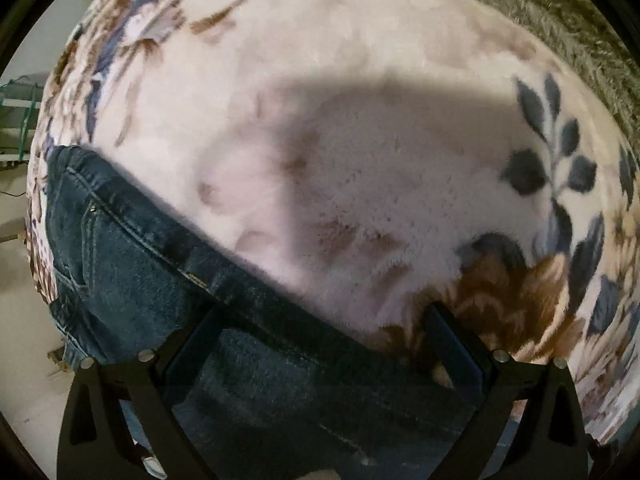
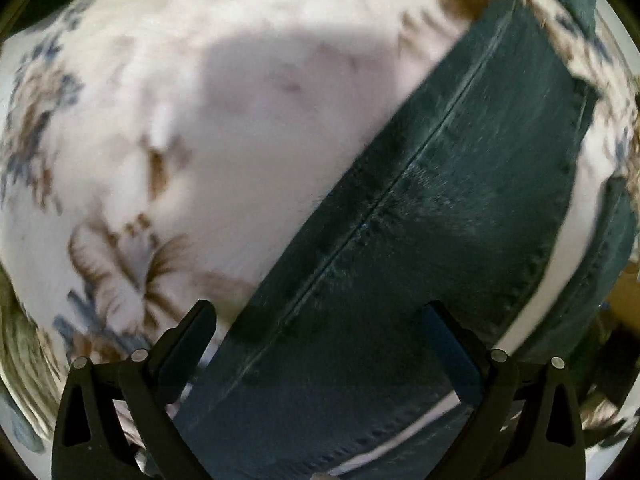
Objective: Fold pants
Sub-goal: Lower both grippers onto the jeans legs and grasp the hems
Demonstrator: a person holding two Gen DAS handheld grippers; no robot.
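Dark blue jeans (image 1: 132, 252) lie on a fluffy pale floral blanket (image 1: 320, 140). In the left wrist view the waist and pocket end runs from the left down under my left gripper (image 1: 320, 312), whose jaws stand wide apart just above the denim. In the right wrist view a jeans leg (image 2: 420, 220) with a long seam runs diagonally from the upper right down between the fingers of my right gripper (image 2: 320, 312), also wide open over the cloth. Neither gripper holds anything.
The blanket shows brown and blue flower prints (image 1: 552, 168). A shaggy olive rug (image 1: 560, 12) borders it at the upper right. A pale floor (image 1: 20, 320) and a green-edged rack (image 1: 16, 120) show at the far left.
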